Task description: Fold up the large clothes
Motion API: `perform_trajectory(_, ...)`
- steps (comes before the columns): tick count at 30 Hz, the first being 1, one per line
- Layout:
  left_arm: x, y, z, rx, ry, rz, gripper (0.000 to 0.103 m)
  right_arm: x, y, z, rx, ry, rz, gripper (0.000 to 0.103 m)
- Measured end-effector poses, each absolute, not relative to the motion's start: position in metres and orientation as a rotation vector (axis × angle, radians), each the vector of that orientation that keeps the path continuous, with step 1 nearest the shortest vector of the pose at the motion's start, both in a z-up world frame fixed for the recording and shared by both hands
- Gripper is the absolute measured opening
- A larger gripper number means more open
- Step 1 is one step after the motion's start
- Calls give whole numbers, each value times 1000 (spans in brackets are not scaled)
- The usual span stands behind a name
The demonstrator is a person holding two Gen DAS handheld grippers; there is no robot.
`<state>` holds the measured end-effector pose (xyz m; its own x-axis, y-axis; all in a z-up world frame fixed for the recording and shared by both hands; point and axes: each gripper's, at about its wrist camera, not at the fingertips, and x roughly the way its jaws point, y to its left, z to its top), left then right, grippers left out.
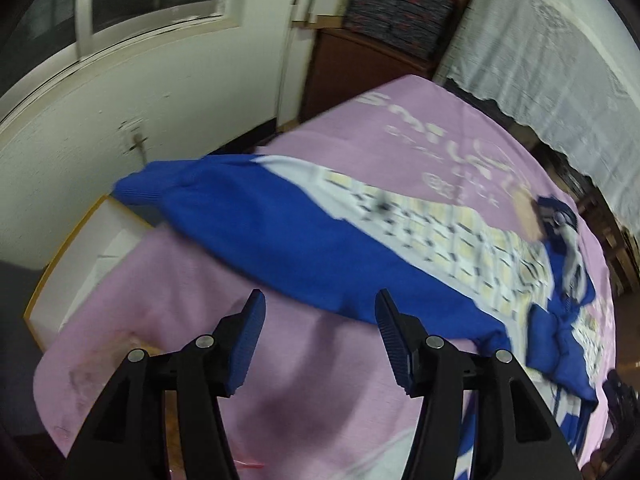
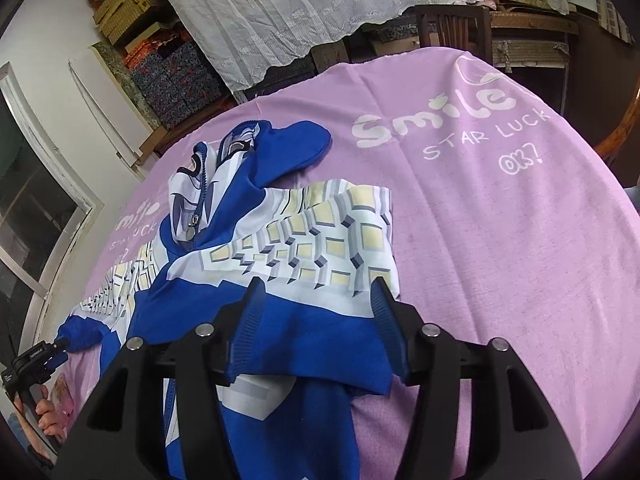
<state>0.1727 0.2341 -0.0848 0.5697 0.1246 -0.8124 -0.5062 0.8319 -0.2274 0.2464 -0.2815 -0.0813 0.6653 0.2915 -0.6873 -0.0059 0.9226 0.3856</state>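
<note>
The blue hoodie (image 2: 280,320) lies partly folded on the pink cloth (image 2: 500,240) covering the table, hood (image 2: 296,144) toward the far edge, one sleeve (image 1: 280,232) stretched toward the wall-side edge; bare pink cloth spreads wide on the lettered side, giving room there; the right gripper (image 2: 316,300) hangs over the blue hem with its jaws spread, the pads not pressing the fabric; the left gripper (image 1: 320,312) hovers beside the sleeve, jaws apart, nothing between them; a lace curtain (image 2: 320,8), stacked boxes (image 2: 172,76) and a wooden chair (image 2: 452,28) crowd the far edge; a white wall (image 1: 120,128) stands close past the sleeve cuff.
</note>
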Motion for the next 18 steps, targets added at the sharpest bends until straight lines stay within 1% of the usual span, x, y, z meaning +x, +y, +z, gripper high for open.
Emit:
perform_trajectory(7, 171, 279, -94, -612, 902, 475, 57, 246, -292, -83, 413, 829, 156, 54)
perform_trajectory(11, 178, 286, -93, -658, 895, 462, 56, 249, -294, -86, 424, 838, 154, 54)
perform_trajectory(16, 187, 283, -90, -641, 862, 492, 55, 248, -296, -87, 436, 839, 150, 54)
perform_trajectory(17, 189, 282, -90, -634, 861, 496, 54, 249, -297, -87, 439, 839, 150, 54)
perform_trajectory(18, 191, 282, -91, -622, 862, 501, 46, 248, -297, -87, 441, 839, 150, 54)
